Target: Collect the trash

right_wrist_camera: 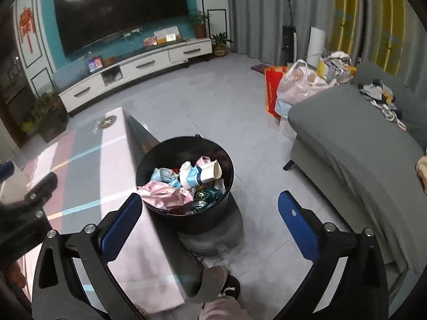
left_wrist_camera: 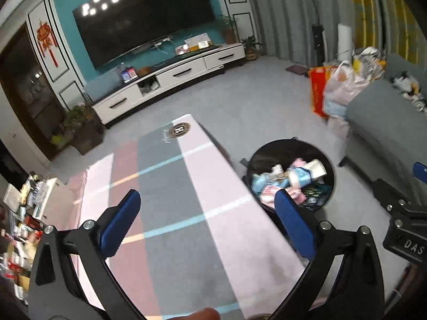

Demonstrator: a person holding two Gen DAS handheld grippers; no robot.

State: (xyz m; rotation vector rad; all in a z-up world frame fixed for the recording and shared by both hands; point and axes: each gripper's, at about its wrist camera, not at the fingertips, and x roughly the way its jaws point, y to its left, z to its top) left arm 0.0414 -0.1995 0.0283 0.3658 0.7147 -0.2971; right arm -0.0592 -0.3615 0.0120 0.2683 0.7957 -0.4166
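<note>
A black round trash bin (right_wrist_camera: 160, 154) stands on the floor beside the table, filled with crumpled wrappers (right_wrist_camera: 165, 193) and a paper cup (right_wrist_camera: 210, 172). It also shows in the left wrist view (left_wrist_camera: 269, 152). My left gripper (left_wrist_camera: 206, 201) is open and empty above the table with the pink and grey striped cloth (left_wrist_camera: 170, 186). My right gripper (right_wrist_camera: 209, 205) is open and empty, held above the bin's near side. The right gripper's body shows at the right edge of the left wrist view (left_wrist_camera: 400, 213).
A grey sofa (right_wrist_camera: 347, 144) stands to the right with clothes on it. Plastic bags and a red bag (right_wrist_camera: 293, 88) sit on the floor behind it. A TV cabinet (right_wrist_camera: 133, 72) lines the far wall. Cluttered items (left_wrist_camera: 21, 213) lie left of the table. A slippered foot (right_wrist_camera: 213, 282) is below.
</note>
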